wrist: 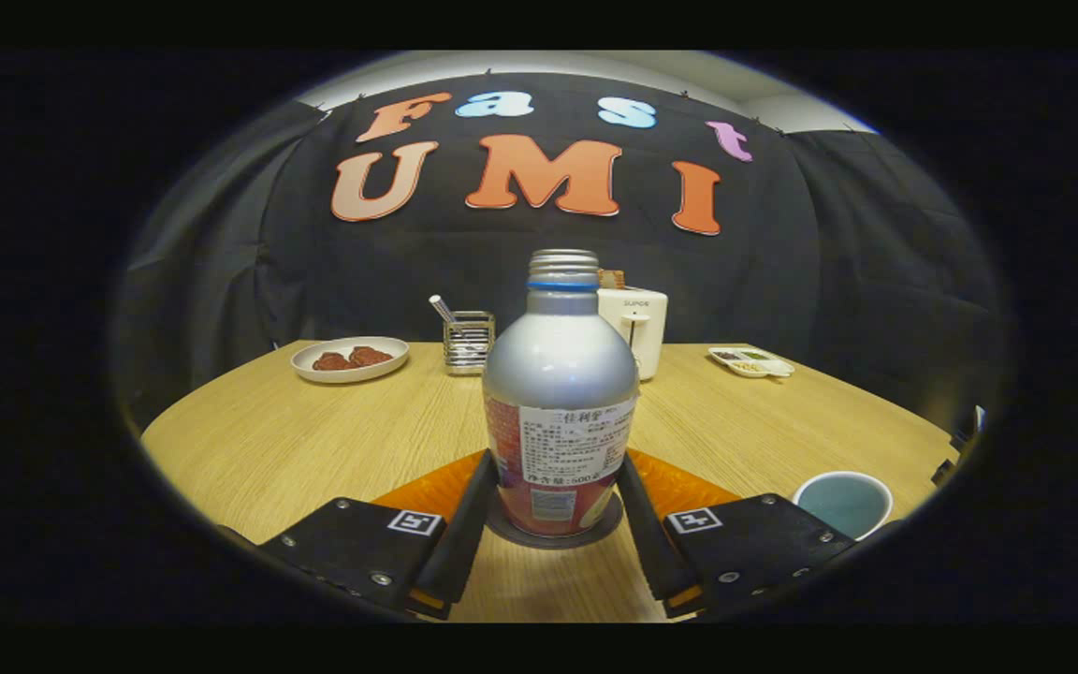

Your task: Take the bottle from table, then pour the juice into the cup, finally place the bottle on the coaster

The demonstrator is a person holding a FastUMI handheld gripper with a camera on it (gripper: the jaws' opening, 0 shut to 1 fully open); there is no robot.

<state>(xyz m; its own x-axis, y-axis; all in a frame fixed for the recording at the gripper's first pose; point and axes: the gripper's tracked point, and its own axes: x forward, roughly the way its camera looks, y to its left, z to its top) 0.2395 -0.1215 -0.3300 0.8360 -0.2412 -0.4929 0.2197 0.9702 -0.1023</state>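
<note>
A silver metal bottle (560, 393) with a red-and-white label and a screw cap stands upright on a dark round coaster (553, 537) on the wooden table (268, 440). My gripper (558, 465) has its two black fingers on either side of the bottle's lower body. Both fingertips (485, 473) touch its label, so the gripper is shut on the bottle. A white cup (843, 503) with a pale blue inside stands on the table just right of the right finger. An orange mat (427, 491) lies under the coaster and runs out behind both fingers.
Beyond the bottle, a white toaster (637, 328) and a wire holder (469, 342) with a utensil stand at the table's back. A white plate (350, 358) with brown food sits back left. A small white tray (750, 361) of snacks sits back right.
</note>
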